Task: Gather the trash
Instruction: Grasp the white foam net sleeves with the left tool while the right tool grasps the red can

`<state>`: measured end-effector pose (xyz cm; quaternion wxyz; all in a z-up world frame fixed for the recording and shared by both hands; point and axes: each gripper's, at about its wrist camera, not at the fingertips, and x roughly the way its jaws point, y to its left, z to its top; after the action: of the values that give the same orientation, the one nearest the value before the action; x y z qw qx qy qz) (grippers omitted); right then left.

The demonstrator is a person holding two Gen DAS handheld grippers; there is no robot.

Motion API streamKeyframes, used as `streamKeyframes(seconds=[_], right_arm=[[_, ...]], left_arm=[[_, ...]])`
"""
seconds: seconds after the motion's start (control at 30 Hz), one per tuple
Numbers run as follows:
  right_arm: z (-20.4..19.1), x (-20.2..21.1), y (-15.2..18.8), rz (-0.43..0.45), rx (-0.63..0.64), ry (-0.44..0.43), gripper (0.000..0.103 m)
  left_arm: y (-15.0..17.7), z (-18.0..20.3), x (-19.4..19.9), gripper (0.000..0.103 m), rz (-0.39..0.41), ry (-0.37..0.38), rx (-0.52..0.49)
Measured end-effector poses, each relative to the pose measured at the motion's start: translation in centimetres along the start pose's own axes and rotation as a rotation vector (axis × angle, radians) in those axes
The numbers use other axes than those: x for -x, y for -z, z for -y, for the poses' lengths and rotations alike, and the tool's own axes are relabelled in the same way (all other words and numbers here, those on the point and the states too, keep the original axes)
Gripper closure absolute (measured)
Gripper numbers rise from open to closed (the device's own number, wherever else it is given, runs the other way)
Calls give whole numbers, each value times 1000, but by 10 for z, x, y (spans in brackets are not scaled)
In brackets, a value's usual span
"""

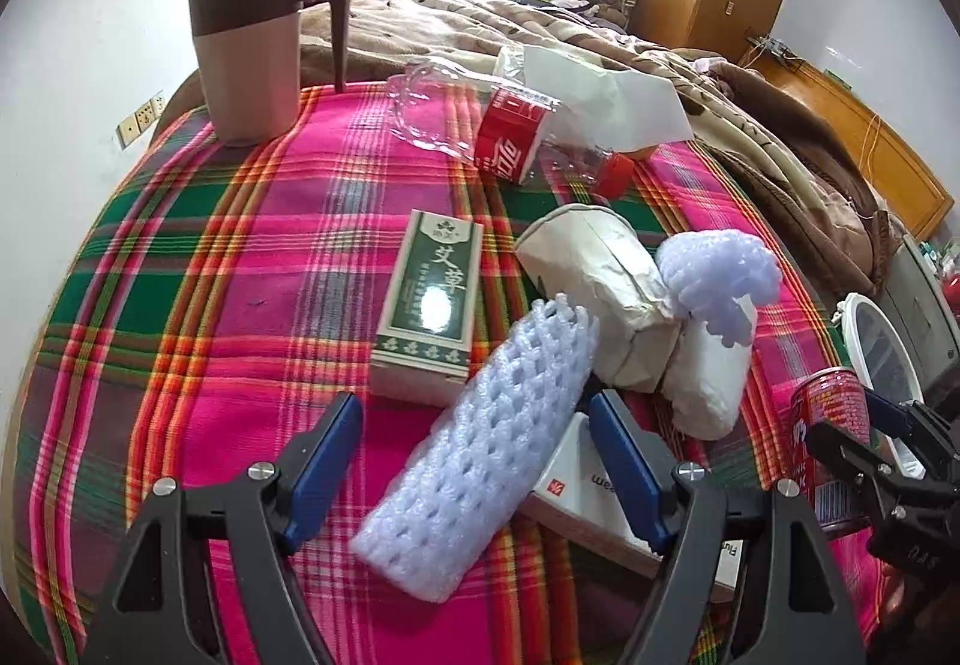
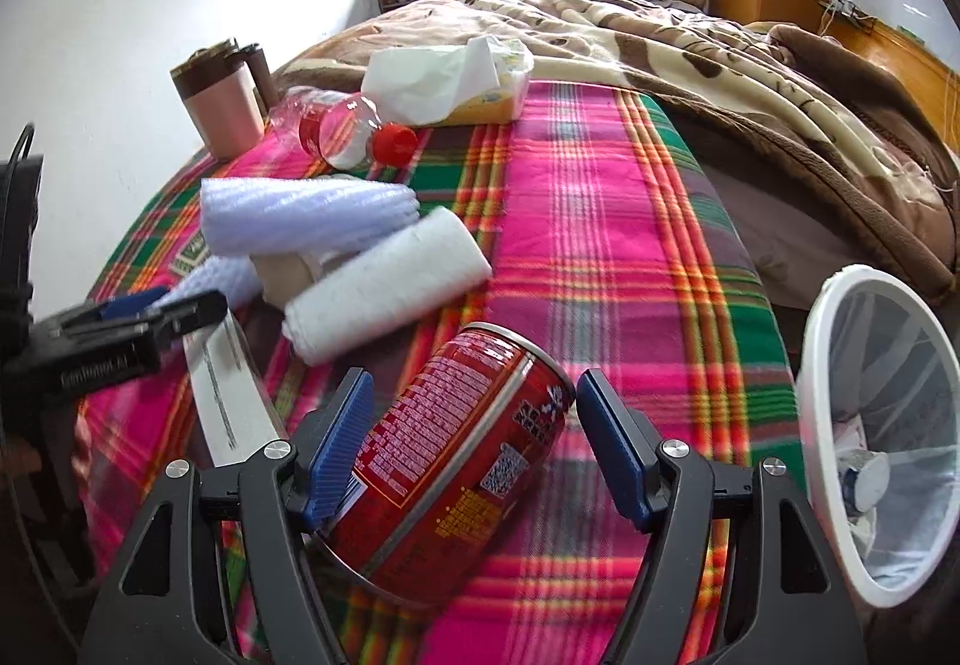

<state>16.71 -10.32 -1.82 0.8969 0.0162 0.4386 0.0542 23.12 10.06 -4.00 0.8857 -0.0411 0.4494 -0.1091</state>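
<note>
Left gripper (image 1: 474, 461): jaws apart, angled downward, blue pads clear of contact.
Right gripper (image 2: 474, 449): jaws apart, angled downward; left pad contact cannot be told, right pad clear.

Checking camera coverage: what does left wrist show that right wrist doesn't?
Left wrist only: the green box, the paper bag and the white box under the foam net.

Right wrist only: inside the bin there is trash already, and the can's full label.

Both: can, bin, foam net, cola bottle, mug, tissue pack. Left gripper straddles the net, jaws open; right gripper straddles the can with a gap at the right pad.
</note>
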Motion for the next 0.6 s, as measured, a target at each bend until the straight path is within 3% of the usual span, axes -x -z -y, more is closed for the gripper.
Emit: streamKeyframes(seconds=[0.13,0.37,0.47,0.6], right_arm=[[5,1,5,-19,21,66,32],[15,-3,17,-47,34,117,32],[21,-3,19,-46,22,116,32],[26,-5,19,-46,2,115,32]], left_arm=[[1,6,-2,23,-31,43,10],[-1,-4,0,25,4,-26,38],[-1,-8,1,34,7,-37,47],[1,-8,-8,38,-21,-68,24]])
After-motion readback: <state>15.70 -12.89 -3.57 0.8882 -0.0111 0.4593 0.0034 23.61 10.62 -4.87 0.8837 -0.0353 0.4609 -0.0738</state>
